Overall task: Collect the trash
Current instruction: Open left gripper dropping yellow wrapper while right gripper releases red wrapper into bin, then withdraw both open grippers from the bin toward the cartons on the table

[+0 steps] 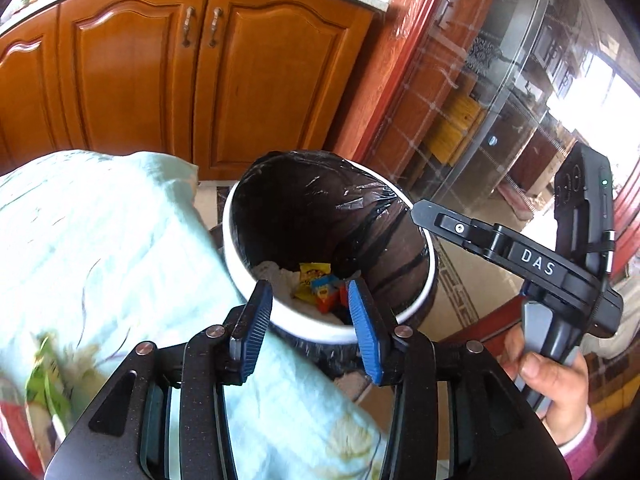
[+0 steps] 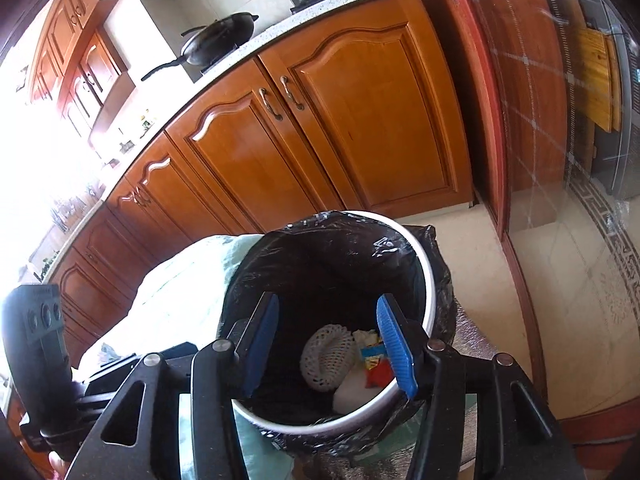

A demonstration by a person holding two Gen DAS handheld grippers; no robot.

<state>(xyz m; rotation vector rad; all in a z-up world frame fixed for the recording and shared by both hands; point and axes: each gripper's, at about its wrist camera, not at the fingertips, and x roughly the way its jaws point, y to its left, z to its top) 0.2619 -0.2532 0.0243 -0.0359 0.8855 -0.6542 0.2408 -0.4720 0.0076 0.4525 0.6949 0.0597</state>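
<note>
A white trash bin [image 1: 304, 330] lined with a black bag stands on the floor; it also shows in the right wrist view [image 2: 428, 280]. Inside lie yellow and red snack wrappers [image 1: 316, 280], a white foam net [image 2: 326, 356] and red-yellow wrappers [image 2: 376, 364]. My left gripper [image 1: 310, 300] is open and empty, above the bin's near rim. My right gripper [image 2: 328, 336] is open and empty, directly over the bin's mouth. The right gripper's body [image 1: 560, 268] shows in the left wrist view, held by a hand to the right of the bin.
A table with a pale green cloth [image 1: 100, 240] lies left of the bin, with a blurred green item [image 1: 48, 380] on it. Wooden cabinets [image 2: 320, 120] stand behind. A glass sliding door [image 1: 500, 100] is to the right. Pans [image 2: 220, 40] sit on the counter.
</note>
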